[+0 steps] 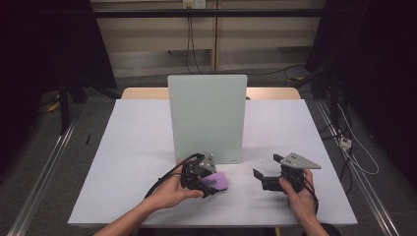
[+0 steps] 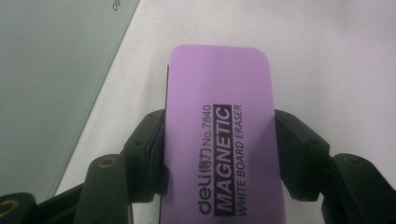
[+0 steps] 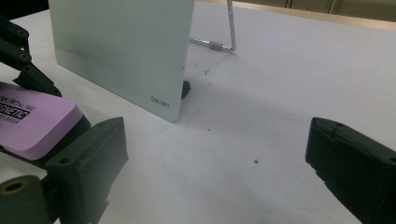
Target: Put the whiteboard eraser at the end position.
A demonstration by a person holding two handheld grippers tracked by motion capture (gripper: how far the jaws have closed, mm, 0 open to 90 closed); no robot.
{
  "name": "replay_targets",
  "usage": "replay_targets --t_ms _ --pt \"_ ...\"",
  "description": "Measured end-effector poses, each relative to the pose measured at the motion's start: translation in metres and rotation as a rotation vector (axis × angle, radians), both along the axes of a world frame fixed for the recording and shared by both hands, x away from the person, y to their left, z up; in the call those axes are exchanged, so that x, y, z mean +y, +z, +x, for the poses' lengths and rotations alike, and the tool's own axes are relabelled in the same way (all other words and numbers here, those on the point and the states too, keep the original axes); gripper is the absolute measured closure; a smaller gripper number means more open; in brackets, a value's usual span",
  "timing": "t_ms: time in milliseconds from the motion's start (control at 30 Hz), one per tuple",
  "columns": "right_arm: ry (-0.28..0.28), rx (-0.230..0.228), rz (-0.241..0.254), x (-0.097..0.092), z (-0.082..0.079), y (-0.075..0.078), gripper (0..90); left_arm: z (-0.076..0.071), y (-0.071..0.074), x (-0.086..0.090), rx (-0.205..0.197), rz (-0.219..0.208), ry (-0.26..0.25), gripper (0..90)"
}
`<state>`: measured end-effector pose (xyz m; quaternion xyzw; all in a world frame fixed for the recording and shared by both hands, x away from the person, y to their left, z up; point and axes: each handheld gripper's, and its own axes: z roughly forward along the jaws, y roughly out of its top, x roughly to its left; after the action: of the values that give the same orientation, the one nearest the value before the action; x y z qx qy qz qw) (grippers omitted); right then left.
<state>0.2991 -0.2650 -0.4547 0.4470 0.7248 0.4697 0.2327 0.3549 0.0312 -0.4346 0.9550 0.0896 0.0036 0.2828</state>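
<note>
High view: a person seated at a white table (image 1: 133,147) works a pair of hand-held tongs, forearms entering from the bottom edge. The left tongs (image 1: 204,183) grip a purple whiteboard eraser (image 1: 216,181), which sits low over the table just in front of the lower edge of an upright pale-green glass board (image 1: 206,118) standing at the middle of the table. In the left gripper view, the eraser (image 2: 219,135) runs lengthwise between the two black jaws, which press on its long sides; its face carries the printed words "deli No.7840 MAGNETIC WHITE BOARD ERASER", and the board's edge (image 2: 56,84) lies to one side. The right tongs (image 1: 268,173) rest in the person's right hand (image 1: 297,194) to the right of the board, well apart from the eraser, a grey three-cornered plate on top. In the right gripper view, its jaws stand wide apart with bare table between them; farther off appear the eraser (image 3: 32,119) in the other tongs, the board (image 3: 121,51) and the metal stand (image 3: 224,44) behind it.
</note>
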Motion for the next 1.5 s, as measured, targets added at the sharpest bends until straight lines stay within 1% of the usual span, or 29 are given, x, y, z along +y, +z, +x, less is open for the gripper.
replay_targets --t_ms 33,133,167,200,233,267,300,367,400,467,500,533,567,667,733,800,833,900,933,967,1100,1133,1167,1200,1233,1267,1300,1367,1500 --pt "-0.001 0.000 0.000 0.000 0.000 0.000 5.8 0.001 -0.003 0.000 0.022 -0.043 -0.003 40.5" --pt "0.000 -0.002 -0.002 0.000 0.001 0.000 5.8 0.002 -0.003 0.001 0.030 -0.036 -0.012 40.4" --pt "0.000 -0.002 -0.003 0.000 0.000 0.000 5.8 0.002 -0.005 0.001 0.028 -0.050 -0.004 40.3" --pt "0.000 -0.001 -0.003 0.001 0.000 0.000 5.8 0.001 -0.001 0.001 -0.002 0.019 0.004 40.3" --pt "0.001 -0.002 -0.003 0.001 0.000 0.000 5.8 0.001 -0.001 0.001 -0.002 0.019 0.004 40.1" --pt "0.001 -0.002 -0.003 0.000 0.000 0.000 5.8 0.002 -0.006 0.001 0.031 -0.044 -0.005 40.1" --pt "0.001 -0.001 -0.003 0.000 0.000 0.000 5.8 0.002 -0.007 0.001 0.021 -0.047 0.002 40.0" --pt "0.001 -0.003 -0.003 0.000 0.000 0.000 5.8 0.002 -0.007 0.001 0.025 -0.037 -0.005 39.7" --pt "0.001 -0.002 -0.003 0.000 0.000 0.000 5.7 0.000 -0.006 0.000 -0.006 -0.009 0.012 39.7" --pt "0.001 -0.002 -0.003 0.000 0.000 0.000 5.8 0.001 -0.008 0.000 0.019 -0.036 -0.003 39.2" --pt "0.001 -0.002 -0.003 0.000 0.000 0.000 5.8 -0.001 -0.010 -0.001 0.012 -0.040 0.005 38.3" --pt "0.002 -0.002 -0.003 0.000 0.000 0.000 5.8 0.000 -0.010 -0.001 0.015 -0.033 -0.007 37.1" --pt "0.002 -0.003 -0.003 0.000 0.000 0.000 5.8 -0.001 -0.010 -0.002 0.002 -0.033 -0.002 36.2" --pt "-0.001 -0.003 -0.003 0.000 -0.001 0.000 5.8 -0.001 -0.010 -0.002 0.026 -0.043 -0.004 31.9" --pt "-0.001 -0.003 -0.003 0.000 -0.001 0.000 5.8 -0.001 -0.010 -0.003 0.035 -0.055 0.001 25.4" --pt "0.000 -0.002 -0.003 0.000 0.000 0.000 5.8 -0.001 -0.010 -0.003 0.027 -0.048 0.005 20.1" --pt "0.002 -0.002 -0.003 0.000 0.000 0.000 5.7 -0.003 -0.008 -0.004 -0.002 -0.024 0.025 18.5" --pt "0.001 -0.002 -0.003 0.000 0.000 0.000 5.8 -0.002 -0.010 -0.004 0.023 -0.057 0.015 14.9" --pt "0.001 -0.001 -0.003 0.000 0.000 0.000 5.8 -0.005 -0.008 -0.004 -0.021 -0.034 0.039 14.4" --pt "0.000 -0.001 -0.003 0.000 0.000 0.000 5.7 -0.005 -0.010 -0.004 -0.005 -0.075 0.028 13.6" --pt "0.002 -0.001 -0.003 0.001 0.000 0.000 5.8 -0.005 -0.009 -0.003 -0.008 -0.087 0.038 9.8" --pt "0.002 -0.002 -0.003 0.001 0.000 0.000 5.8 -0.005 -0.008 -0.001 -0.004 -0.098 0.041 9.7" --pt "0.002 -0.001 -0.002 0.001 0.000 0.000 5.7 -0.004 -0.007 0.000 0.003 -0.094 0.040 9.6" --pt "0.001 -0.001 -0.002 0.000 0.000 0.000 5.7 -0.004 -0.006 0.000 -0.009 -0.099 0.053 8.9" --pt "0.000 -0.002 -0.002 0.000 0.000 0.000 5.7 -0.005 -0.004 0.001 -0.022 -0.077 0.062 8.4" --pt "0.000 -0.002 -0.002 0.000 0.000 0.000 5.7 -0.004 -0.003 0.003 -0.022 -0.081 0.060 8.3" --pt "0.000 -0.002 -0.002 0.000 0.000 0.000 5.7 -0.004 -0.003 0.004 0.000 -0.121 0.053 7.9" --pt "0.000 -0.001 -0.002 0.000 0.000 0.000 5.8 -0.003 0.001 0.008 0.003 -0.124 0.058 7.4" --pt "-0.003 -0.001 -0.003 0.000 0.000 0.000 5.8 -0.001 0.007 0.014 -0.010 -0.186 0.093 7.2"
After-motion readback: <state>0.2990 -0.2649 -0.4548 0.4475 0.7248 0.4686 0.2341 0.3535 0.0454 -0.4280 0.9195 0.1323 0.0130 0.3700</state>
